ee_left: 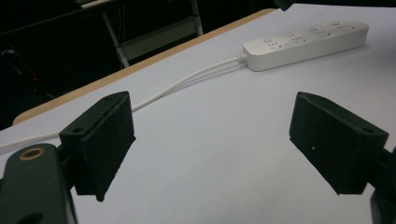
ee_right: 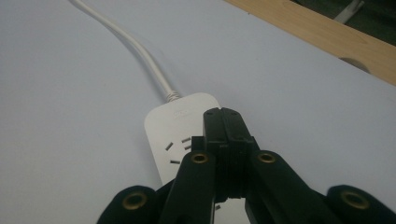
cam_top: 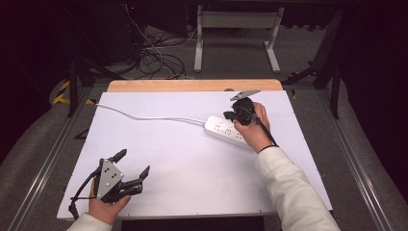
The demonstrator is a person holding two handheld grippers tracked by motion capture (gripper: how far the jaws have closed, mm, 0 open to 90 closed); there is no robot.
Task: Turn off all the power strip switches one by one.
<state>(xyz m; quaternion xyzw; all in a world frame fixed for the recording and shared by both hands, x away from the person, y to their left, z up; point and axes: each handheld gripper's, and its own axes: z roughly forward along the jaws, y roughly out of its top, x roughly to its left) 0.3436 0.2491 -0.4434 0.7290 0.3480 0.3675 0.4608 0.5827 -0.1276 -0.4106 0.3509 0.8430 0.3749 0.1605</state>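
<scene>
We see a big white table top (cam_top: 192, 178) with a strip of bare wood (cam_top: 192, 85) along its far edge. Past it lies a grey floor with a white frame stand (cam_top: 235, 33) and a heap of dark cables (cam_top: 154, 60)

On the table lies a white power strip (cam_top: 226, 131), on the right side, a bit past the middle. It lies flat and slanted. Its white cord (cam_top: 144, 116) runs from its left end across the table to the far left edge. In the left gripper view the power strip (ee_left: 306, 44) lies well ahead with four sets of holes and round buttons on top, and the cord (ee_left: 187, 84) comes toward us

Our right arm in a pale sleeve (cam_top: 288, 187) reaches up to the power strip. The right hand (cam_top: 257, 132) holds the right gripper (cam_top: 231, 115) just over the strip's near end. In the right gripper view the two black jaws are pressed flat together with nothing between them, right gripper (ee_right: 226, 121) tip over the end of the strip where the cord goes in. We cannot tell if the tip touches the strip

Our left hand (cam_top: 103, 207) is low at the left front of the table, well apart from the strip. The left gripper (cam_top: 132, 163) has its jaws spread wide, and they hold nothing. In the left gripper view bare white table (ee_left: 210, 154) lies between the two black pads (ee_left: 100, 140)
</scene>
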